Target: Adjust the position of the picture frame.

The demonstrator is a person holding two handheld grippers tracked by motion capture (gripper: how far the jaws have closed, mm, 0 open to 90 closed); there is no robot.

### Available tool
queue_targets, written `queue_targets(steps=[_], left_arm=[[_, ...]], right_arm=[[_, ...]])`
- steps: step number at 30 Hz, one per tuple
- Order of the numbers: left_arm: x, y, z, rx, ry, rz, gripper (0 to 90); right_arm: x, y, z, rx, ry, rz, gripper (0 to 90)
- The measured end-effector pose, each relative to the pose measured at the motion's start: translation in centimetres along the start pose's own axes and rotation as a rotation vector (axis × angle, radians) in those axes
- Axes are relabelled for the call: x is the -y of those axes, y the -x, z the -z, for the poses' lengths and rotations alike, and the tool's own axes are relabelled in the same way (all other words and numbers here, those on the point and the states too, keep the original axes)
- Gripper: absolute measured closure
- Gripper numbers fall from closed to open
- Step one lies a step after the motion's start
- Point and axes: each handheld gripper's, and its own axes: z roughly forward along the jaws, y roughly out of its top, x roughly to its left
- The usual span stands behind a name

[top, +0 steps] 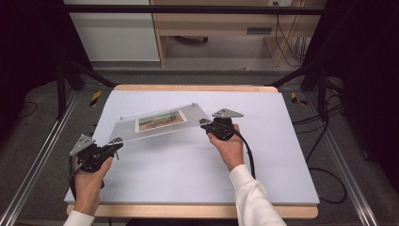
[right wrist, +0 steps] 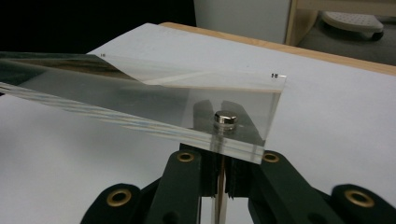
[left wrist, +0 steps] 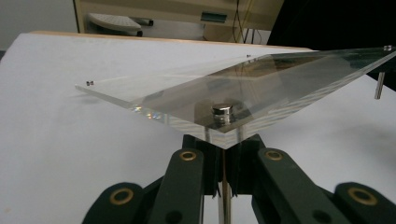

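Clear acrylic photo frame (top: 157, 122) held off the white table (top: 188, 174), tilted
You carry it by two near corners: left gripper (top: 115, 142) jaws clamped on a metal standoff pin (left wrist: 222, 112) beneath one, right gripper (top: 205, 123) jaws clamped on the pin (right wrist: 225, 118) beneath the other; a landscape print (top: 160, 120) sits inside

The clear acrylic picture frame (top: 157, 122) is up off the white surface (top: 188, 165), hanging flat but tilted, its near-left corner lower than the far-right one. It's two see-through panes sandwiching a small landscape print (top: 160, 120) near the middle. Small silver studs (left wrist: 222, 110) pin the corners, each with a thin metal leg below. Light glints along the polished edges.
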Motion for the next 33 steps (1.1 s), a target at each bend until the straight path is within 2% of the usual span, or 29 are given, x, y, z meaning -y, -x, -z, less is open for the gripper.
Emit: queue_targets(steps=[7, 19, 27, 33], left_arm=[[-1.4, 1.8, -1.9, 0.058, 0.001, -0.043, 83.2], [-2.5, 5.5, -5.7, 0.150, -0.011, -0.085, 83.1], [-2.9, 7.7, -7.7, 0.195, -0.025, -0.120, 83.0], [-3.2, 8.6, -8.6, 0.215, -0.029, -0.140, 83.1]], right_arm=[[0.0, 1.3, 3.1, 0.052, 0.027, -0.009, 84.8], [1.9, 4.3, 8.2, 0.143, 0.057, -0.060, 84.8], [3.3, 5.8, 10.7, 0.185, 0.073, -0.091, 84.8], [4.2, 6.5, 12.0, 0.209, 0.083, -0.117, 84.7]])
